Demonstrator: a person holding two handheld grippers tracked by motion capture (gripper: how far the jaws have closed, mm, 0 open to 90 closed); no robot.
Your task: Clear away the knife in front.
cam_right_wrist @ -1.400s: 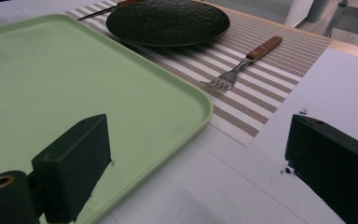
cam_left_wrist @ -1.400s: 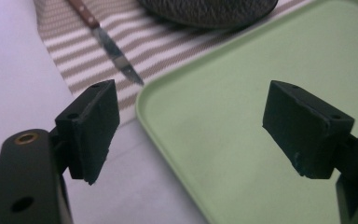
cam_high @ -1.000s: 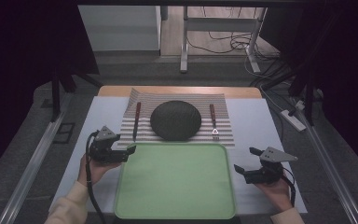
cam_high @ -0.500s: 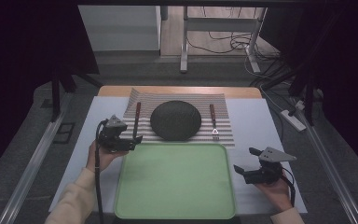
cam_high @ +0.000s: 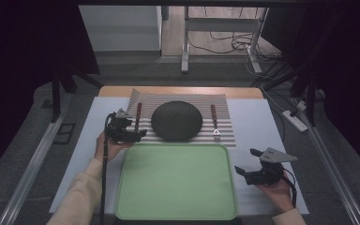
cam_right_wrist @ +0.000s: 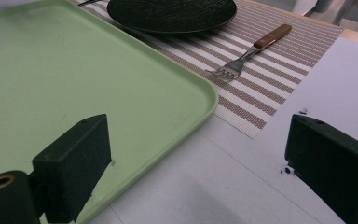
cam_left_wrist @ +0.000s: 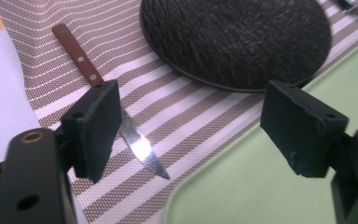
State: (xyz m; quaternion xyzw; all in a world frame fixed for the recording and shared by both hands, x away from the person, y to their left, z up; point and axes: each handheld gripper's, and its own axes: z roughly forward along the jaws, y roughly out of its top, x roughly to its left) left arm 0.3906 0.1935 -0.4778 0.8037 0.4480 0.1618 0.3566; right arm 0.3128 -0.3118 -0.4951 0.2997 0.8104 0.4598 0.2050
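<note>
High view looks down on a white table (cam_high: 262,126) with a striped placemat (cam_high: 225,117) at its far side and a light green tray (cam_high: 176,183) in front of it, nearer the person. A round black plate (cam_high: 176,121) sits in the middle of the placemat. A knife (cam_high: 138,117) with a brown wooden handle lies on the placemat to the left of the plate, and a fork (cam_high: 214,123) with a matching handle lies to the right, tines toward the tray. The left gripper (cam_high: 138,134), held in the person's left hand, hovers at the near left corner of the placemat, just beside the lower end of the knife and close to the far left corner of the tray. From the left gripper view, the left gripper (cam_left_wrist: 186,135) has its jaws spread wide with nothing between them; the knife (cam_left_wrist: 121,116) runs diagonally beneath the left-hand jaw, its serrated blade tip pointing toward the tray edge, and whether the jaw touches it cannot be told. The plate (cam_left_wrist: 235,39) lies beyond. The right gripper (cam_high: 243,172) rests in the person's right hand on the table at the right edge of the tray, well apart from the fork. From the right gripper view, its jaws stand wide apart and empty, with the tray (cam_right_wrist: 74,74) corner, the placemat (cam_right_wrist: 270,79) and the fork (cam_right_wrist: 249,51) ahead.
</note>
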